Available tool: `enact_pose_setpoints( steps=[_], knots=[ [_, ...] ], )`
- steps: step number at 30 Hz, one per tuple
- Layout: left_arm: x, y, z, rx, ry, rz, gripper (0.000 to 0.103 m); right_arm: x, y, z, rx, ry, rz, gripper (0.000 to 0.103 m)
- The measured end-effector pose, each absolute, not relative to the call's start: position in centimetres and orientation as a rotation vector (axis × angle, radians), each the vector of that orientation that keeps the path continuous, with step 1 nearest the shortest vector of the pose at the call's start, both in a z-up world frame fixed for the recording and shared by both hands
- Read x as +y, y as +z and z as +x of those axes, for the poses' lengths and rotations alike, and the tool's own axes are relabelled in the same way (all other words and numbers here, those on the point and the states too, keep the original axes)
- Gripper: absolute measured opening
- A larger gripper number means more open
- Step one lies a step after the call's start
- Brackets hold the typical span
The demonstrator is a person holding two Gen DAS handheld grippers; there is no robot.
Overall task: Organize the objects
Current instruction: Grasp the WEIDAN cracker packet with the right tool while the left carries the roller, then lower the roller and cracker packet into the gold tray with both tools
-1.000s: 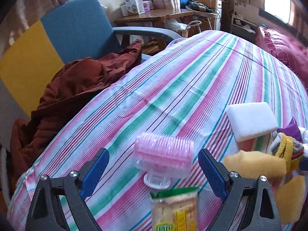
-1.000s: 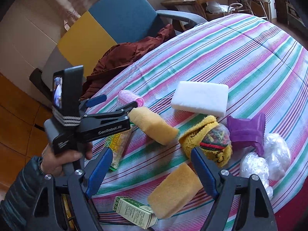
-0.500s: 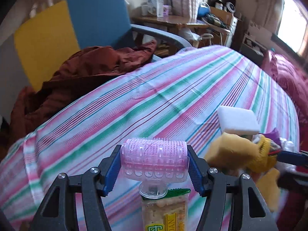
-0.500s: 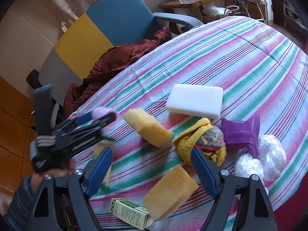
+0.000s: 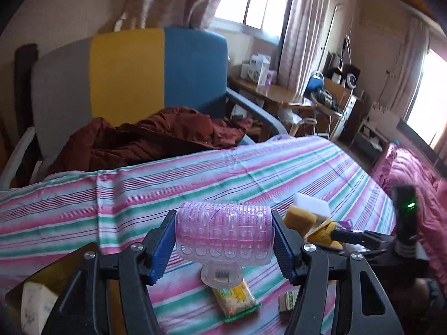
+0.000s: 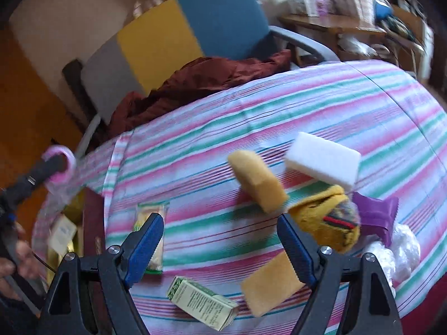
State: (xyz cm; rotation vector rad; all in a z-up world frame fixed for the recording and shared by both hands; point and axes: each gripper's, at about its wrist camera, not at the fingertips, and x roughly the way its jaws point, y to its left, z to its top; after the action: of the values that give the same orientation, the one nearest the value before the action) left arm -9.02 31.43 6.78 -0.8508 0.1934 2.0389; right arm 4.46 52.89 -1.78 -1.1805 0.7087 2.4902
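**Hair roller clamped crosswise in the left tool, box waiting past the tabletop's left edge**

Striped cloth in pink, green and white covers the tabletop [image 6: 251,128], with a blue-and-yellow chair [image 5: 156,67] and a heap of dark red fabric [image 5: 156,136] behind its far edge. The left tool [image 5: 223,240] is clamped on a pink hair roller [image 5: 223,231]: the blue pads press on the roller's two ends, so its long axis runs straight across from pad to pad, and its clear plastic stub points down toward the tabletop. In the left wrist view the roller hangs clear of the cloth, above a packet of crackers [image 5: 234,298].

The right wrist view places this grip at the tabletop's left edge, where the roller [image 6: 60,164] sits over an open box [image 6: 69,223] that already holds some small things. The coming move appears to turn on that relation: the box lies below and just beside the held roller, off the left edge, so the left hand is the nearer one by far.

The right tool [image 6: 220,240] has its jaws wide apart with nothing between them, hovering over the near edge. Closest to it lie a yellow sponge [image 6: 272,284], a small green carton [image 6: 204,304] and the cracker packet [image 6: 151,237]; a second sponge [image 6: 257,181], a white foam block [image 6: 324,164], a yellow cloth bundle [image 6: 329,217] and a purple piece [image 6: 377,215] sit toward the right edge. This view is blurred, so finer detail cannot be told.
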Motion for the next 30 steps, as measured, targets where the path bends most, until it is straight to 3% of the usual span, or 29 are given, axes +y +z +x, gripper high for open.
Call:
enact_pose_setpoints(
  steps=[6,16,19,21,30],
  knots=[
    [22.9,9.0,-6.8,0.138,2.138,-0.817,0.064,47.3,-1.7,1.9,0.521,2.593,-1.321,0.085],
    [7.2,8.2,-5.7,-0.009,2.391,-0.896,0.064,43.1,-7.2,-5.3,0.455,2.451,-1.575,0.084],
    [3.2,7.2,-5.7,-0.029,2.496,-0.911,0.064,42.4,-9.0,-5.8,0.402,2.418,-1.619,0.068],
    [0.7,6.4,-6.2,-0.073,2.54,-0.941,0.064,41.4,-8.8,-5.5,0.296,2.44,-1.595,0.049],
    [-2.6,3.1,-7.2,-0.139,2.602,-1.011,0.064,39.8,-5.2,-1.2,0.323,2.555,-1.465,0.049]
  ],
)
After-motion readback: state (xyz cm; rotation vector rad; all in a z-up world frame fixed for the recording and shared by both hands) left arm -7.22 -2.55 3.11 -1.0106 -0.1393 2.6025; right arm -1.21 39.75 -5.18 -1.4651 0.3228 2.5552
